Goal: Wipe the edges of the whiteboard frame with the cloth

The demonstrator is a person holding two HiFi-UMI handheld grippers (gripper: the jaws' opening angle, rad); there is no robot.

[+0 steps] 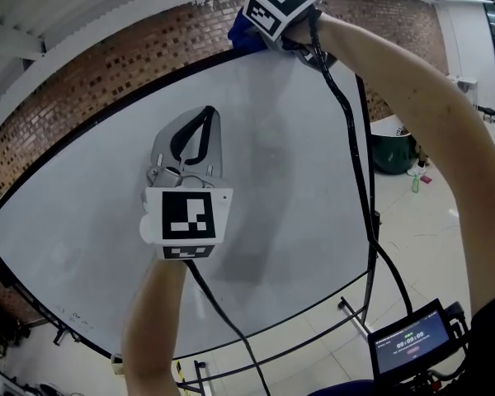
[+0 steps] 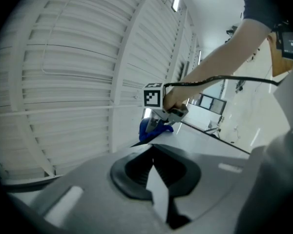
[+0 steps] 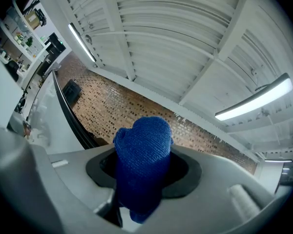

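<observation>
At the top rim of the white whiteboard (image 1: pixel 297 196), my right gripper (image 1: pixel 254 36) pinches a bunched blue knitted cloth (image 3: pixel 142 155) at the board's thin black frame (image 3: pixel 71 113). To wipe well, I judge the cloth should stay pressed on the rim and travel along it evenly, not slide onto the face. My right arm stretches high, gripper about level. My left gripper (image 1: pixel 205 115), jaws pressed together and empty, tilts upward before the board.
</observation>
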